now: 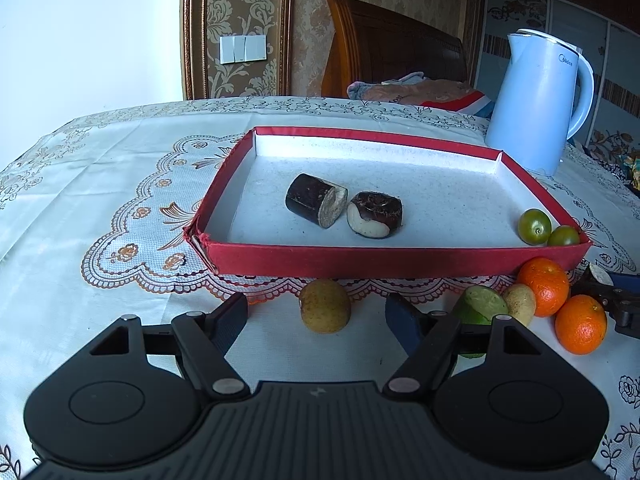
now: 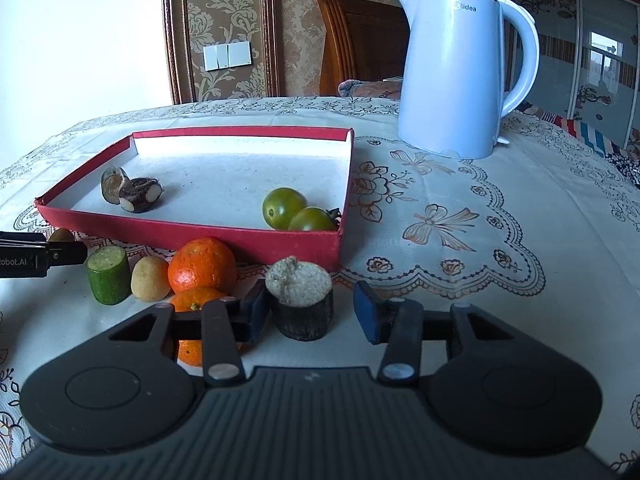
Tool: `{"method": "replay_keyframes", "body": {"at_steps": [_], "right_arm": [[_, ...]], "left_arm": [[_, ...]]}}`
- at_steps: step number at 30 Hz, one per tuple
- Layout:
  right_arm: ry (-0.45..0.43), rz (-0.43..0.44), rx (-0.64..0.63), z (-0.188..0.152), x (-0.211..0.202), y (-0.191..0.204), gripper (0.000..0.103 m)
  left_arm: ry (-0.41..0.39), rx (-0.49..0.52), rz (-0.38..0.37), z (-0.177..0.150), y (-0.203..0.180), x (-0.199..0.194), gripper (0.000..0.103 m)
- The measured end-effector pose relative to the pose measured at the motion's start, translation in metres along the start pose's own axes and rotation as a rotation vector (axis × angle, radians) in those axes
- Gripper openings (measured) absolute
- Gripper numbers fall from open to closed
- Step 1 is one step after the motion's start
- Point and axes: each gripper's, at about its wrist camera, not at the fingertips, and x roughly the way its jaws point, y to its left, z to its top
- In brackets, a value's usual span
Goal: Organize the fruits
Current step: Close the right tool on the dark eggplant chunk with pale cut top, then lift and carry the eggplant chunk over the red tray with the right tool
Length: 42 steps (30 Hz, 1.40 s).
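Observation:
A red tray [image 1: 400,258] with a white floor holds two dark cane pieces [image 1: 316,200] and two green tomatoes [image 1: 534,226]. My left gripper [image 1: 316,316] is open, and a small yellow-brown fruit [image 1: 325,306] lies on the cloth between its fingertips, untouched. In the right wrist view a dark cane stub [image 2: 300,304] with a pale cut top stands upright between the fingers of my right gripper [image 2: 310,312]. The left pad sits against it and a gap shows at the right pad. Two oranges [image 2: 202,266], a green cane piece [image 2: 109,280] and a yellow fruit [image 2: 150,278] lie in front of the tray [image 2: 200,236].
A pale blue kettle [image 2: 452,72] stands behind the tray's right end. The table wears a patterned lace cloth [image 2: 460,208], bare to the right of the tray. A wooden headboard and bedding lie beyond the table's far edge.

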Motion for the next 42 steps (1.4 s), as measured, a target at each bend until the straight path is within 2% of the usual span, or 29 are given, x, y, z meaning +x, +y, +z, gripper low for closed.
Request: {"method": "replay_keyframes", "body": {"at_steps": [2,4,5,6,8,11,17,32,35,42], "right_arm": [[0.002,0.001,0.006,0.001,0.002,0.000,0.044],[0.004,0.001,0.009,0.001,0.003,0.000,0.042],[0.006,0.007,0.009,0.001,0.003,0.000,0.038],[0.004,0.005,0.008,0.001,0.003,0.000,0.038],[0.004,0.006,0.009,0.001,0.003,0.000,0.038],[0.000,0.027,0.010,0.001,0.003,0.000,0.032],[-0.006,0.031,0.016,-0.001,0.001,-0.001,0.032],[-0.034,0.016,0.041,-0.001,-0.003,-0.005,0.032],[-0.065,0.009,0.053,-0.002,-0.008,-0.007,0.032],[-0.107,-0.005,0.049,-0.003,-0.015,-0.007,0.032]], "left_arm": [[0.006,0.006,-0.002,0.000,-0.001,0.001,0.069],[0.005,0.005,0.000,-0.001,-0.002,0.000,0.068],[0.003,0.006,0.001,-0.001,-0.002,0.000,0.060],[-0.001,0.007,0.004,-0.001,-0.002,-0.001,0.056],[0.001,0.014,-0.004,-0.001,-0.003,-0.001,0.055],[-0.005,0.024,-0.011,-0.002,-0.005,-0.002,0.038],[-0.026,0.041,-0.020,-0.002,-0.008,-0.005,0.027],[-0.009,0.045,-0.020,-0.003,-0.009,-0.002,0.027],[-0.028,0.046,-0.020,-0.003,-0.010,-0.005,0.027],[-0.147,0.099,-0.025,-0.006,-0.021,-0.023,0.026]]}}
